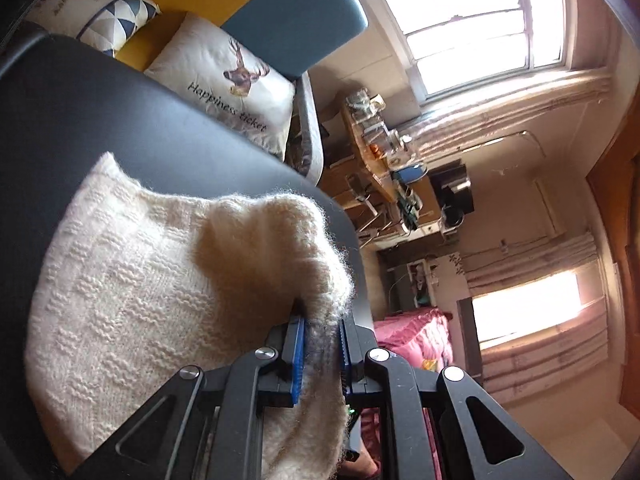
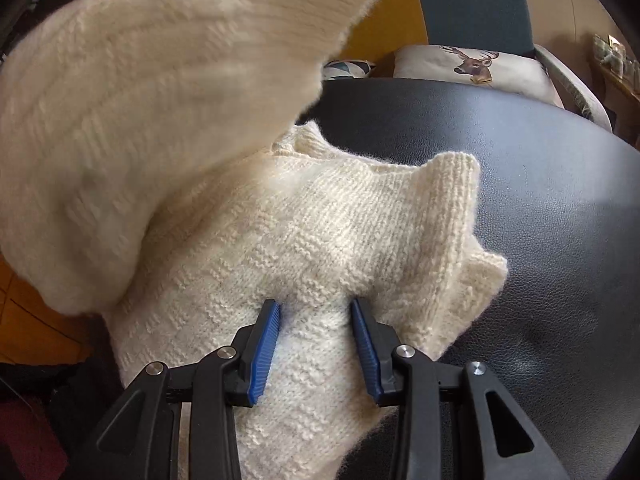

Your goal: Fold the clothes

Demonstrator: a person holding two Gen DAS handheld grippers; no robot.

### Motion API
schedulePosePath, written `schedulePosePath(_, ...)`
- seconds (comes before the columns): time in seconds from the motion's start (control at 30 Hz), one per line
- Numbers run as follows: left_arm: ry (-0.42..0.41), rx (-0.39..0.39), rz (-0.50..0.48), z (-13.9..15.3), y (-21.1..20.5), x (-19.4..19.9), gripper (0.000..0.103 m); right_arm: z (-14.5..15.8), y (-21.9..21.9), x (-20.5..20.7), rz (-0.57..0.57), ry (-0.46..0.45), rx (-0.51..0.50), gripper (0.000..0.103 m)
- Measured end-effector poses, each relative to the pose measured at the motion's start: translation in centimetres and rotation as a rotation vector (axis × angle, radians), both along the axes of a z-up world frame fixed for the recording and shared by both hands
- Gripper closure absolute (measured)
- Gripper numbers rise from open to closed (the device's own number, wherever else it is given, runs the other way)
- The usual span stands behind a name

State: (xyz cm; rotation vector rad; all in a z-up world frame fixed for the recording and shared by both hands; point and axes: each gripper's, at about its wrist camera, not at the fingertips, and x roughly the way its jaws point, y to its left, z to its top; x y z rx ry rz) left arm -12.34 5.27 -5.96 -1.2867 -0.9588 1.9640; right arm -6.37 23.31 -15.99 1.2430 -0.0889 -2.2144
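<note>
- Black leather-look table top point(image 2: 540, 208), bare part to the right.
- Deer-print cushion point(image 1: 232, 80) lettered "Happiness ticket", on a yellow sofa seat point(image 1: 140, 44).
- Triangle-pattern cushion point(image 1: 116, 16) beside it.
- Barred window point(image 1: 472, 24), bright.
- Pink quilt point(image 1: 416, 336) below the cluttered wooden desk point(image 1: 380, 152).

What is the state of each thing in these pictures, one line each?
Sweater: cream knit, partly lifted, one part raised, the rest lying rumpled on the black table.
Left gripper: shut on the sweater, fabric between its fingers.
Right gripper: fingers apart, sweater between them, not clamped.
Deer pillow: lying on the sofa.
</note>
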Motion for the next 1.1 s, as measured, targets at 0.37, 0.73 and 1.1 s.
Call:
schedulePosePath(0.37,-0.140,-0.055,-0.020,-5.7,5.9,0.4,0.089,-0.1,0.9,0.4,-0.030,0.004,-0.108,0.065)
schedulePosePath(0.73,-0.122,0.263,-0.111,-0.3,1.5,2.1,0.084,1.5,4.9,3.3,-0.103,0.033,-0.179,0.066)
schedulePosePath(1.1,0.049,-0.190,0.139,-3.5,-11.5,5.0,0.076,8.0,6.7,6.2,-0.084,0.098,-0.055,0.066)
